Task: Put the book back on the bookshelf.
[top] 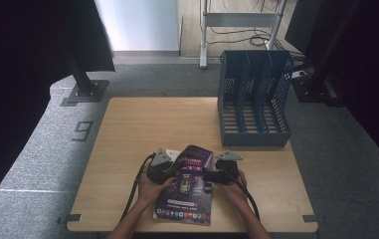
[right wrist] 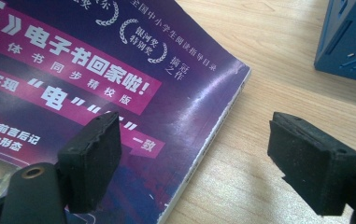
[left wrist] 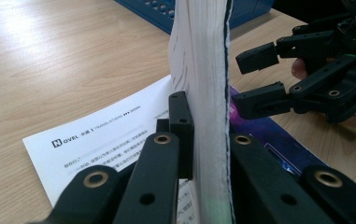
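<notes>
Left gripper view: left hand-held gripper [left wrist: 203, 140] clamps the book's pages [left wrist: 203, 70]; right hand-held gripper [right wrist: 194, 163] gapes beside its cover [right wrist: 96, 60].

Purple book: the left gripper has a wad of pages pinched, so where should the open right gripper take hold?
Probably the book's free right edge. It lies flat on the table between the right gripper's open jaws; slide the lower jaw under from the right. The left gripper clamps the upright pages.

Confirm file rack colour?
Blue, with perforated mesh sides: the file rack stands at the table's far right. Clearest in the high view.
</notes>
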